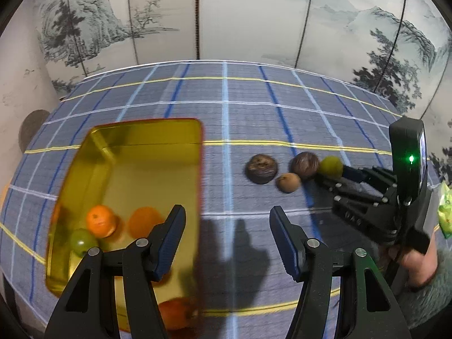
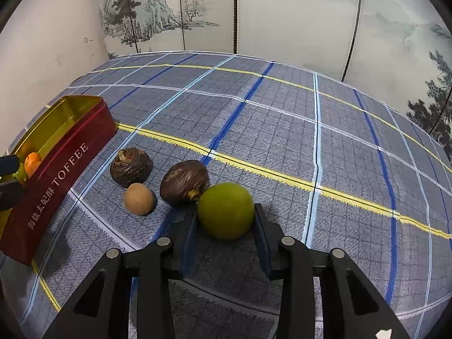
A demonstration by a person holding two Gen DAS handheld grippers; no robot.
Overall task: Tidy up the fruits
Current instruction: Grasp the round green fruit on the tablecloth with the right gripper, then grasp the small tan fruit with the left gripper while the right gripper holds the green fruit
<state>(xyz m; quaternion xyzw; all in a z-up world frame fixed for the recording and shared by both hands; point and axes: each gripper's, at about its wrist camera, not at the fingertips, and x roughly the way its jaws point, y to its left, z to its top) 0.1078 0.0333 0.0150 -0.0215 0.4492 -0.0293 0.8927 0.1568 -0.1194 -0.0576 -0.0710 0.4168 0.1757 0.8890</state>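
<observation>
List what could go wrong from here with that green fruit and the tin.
1. The right hand-held gripper is shut on the round green fruit; a smooth ball held only at its sides could slip out on the lift.
2. The dark brown fruit touches it and may roll when it is lifted.
3. The left hand-held gripper hangs open by the toffee tin; the two could collide there at the drop.

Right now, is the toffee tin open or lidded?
Open. No lid on the toffee tin; both wrist views look into its gold interior, where an orange and a green fruit sit.
</observation>
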